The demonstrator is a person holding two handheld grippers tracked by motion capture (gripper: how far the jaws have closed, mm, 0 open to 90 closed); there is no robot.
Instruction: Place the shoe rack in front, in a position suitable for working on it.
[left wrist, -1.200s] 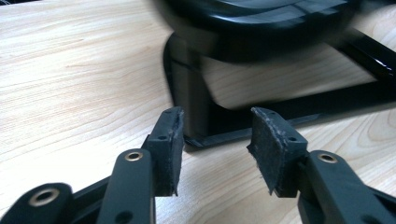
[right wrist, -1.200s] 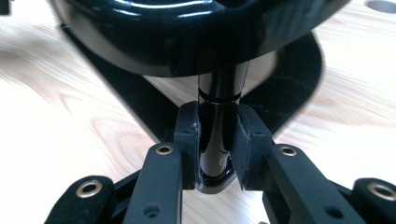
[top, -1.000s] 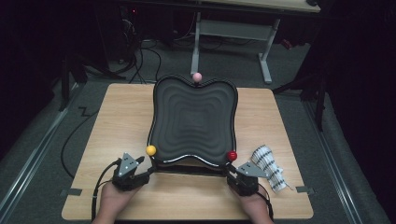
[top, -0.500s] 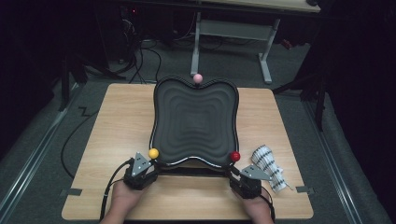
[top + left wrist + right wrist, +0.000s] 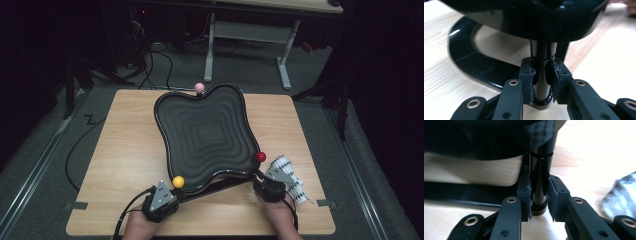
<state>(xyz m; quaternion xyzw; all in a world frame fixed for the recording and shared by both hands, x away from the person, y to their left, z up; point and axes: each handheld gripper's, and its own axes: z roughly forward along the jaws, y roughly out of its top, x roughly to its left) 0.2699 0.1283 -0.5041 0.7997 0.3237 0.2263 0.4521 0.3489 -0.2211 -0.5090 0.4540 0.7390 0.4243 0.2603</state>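
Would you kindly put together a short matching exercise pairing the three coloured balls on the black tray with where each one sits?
Things:
1. yellow ball
2. red ball
3. pink ball
4. striped cloth

Places:
A. at the far edge of the wavy black tray
B. by the left gripper, at the tray's near left corner
C. on the table, beside the right gripper
D. at the tray's near right corner

Pairs: 1-B, 2-D, 3-A, 4-C

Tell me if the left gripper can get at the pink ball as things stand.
Probably not. The left gripper is shut on the black post under the yellow ball at the near edge, and the pink ball sits across the whole tray at its far rim.
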